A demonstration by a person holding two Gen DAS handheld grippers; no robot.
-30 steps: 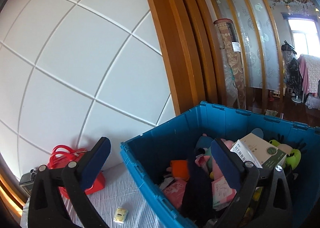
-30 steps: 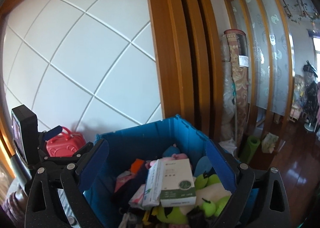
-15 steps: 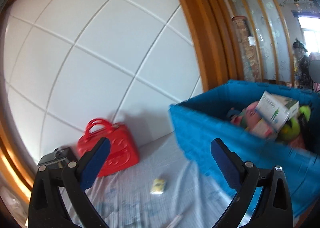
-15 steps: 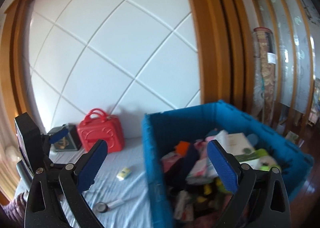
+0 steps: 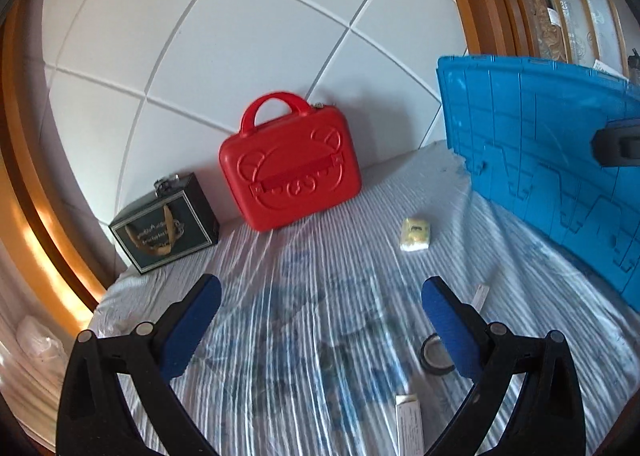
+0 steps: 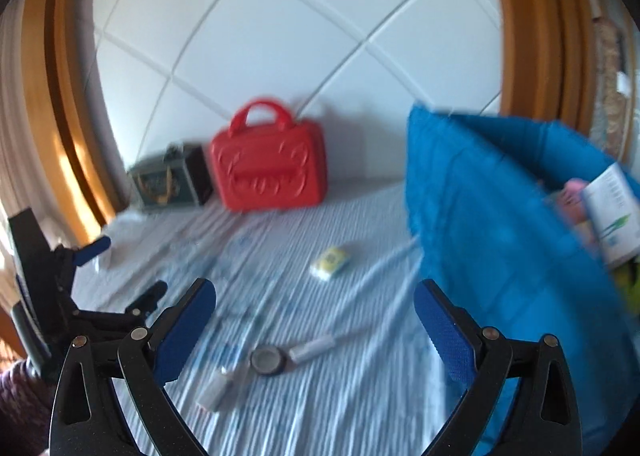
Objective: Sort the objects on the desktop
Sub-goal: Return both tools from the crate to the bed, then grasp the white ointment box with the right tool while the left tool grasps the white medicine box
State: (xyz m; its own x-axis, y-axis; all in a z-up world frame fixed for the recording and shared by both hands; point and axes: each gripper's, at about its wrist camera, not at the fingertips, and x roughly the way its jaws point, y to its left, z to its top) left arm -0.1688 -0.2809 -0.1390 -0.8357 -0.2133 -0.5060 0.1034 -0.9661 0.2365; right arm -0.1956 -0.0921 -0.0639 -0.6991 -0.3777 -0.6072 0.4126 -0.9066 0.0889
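Note:
Both grippers are open and empty above a table with a striped cloth [image 5: 320, 296]. My left gripper [image 5: 320, 320] faces a red case [image 5: 290, 171] and a dark box [image 5: 166, 225] by the wall. A small yellow packet [image 5: 416, 234] lies ahead of it, a black tape roll [image 5: 434, 354] by its right finger, and a white tube [image 5: 408, 422] below. My right gripper [image 6: 314, 330] hovers over the tape roll [image 6: 269, 362], a pen-like stick [image 6: 316, 346] and a white tube [image 6: 216, 392]; the yellow packet [image 6: 331, 260] lies farther off. The blue crate [image 6: 500, 223] stands to the right.
The blue crate [image 5: 552, 159] fills the right side and holds a white box [image 6: 612, 215] and soft items. A white panelled wall with a wooden frame runs behind. The left gripper [image 6: 80, 296] shows at the left in the right wrist view.
Both grippers have swung left and down, away from the crate's inside toward the table. The red case, dark box and small table items have come into view.

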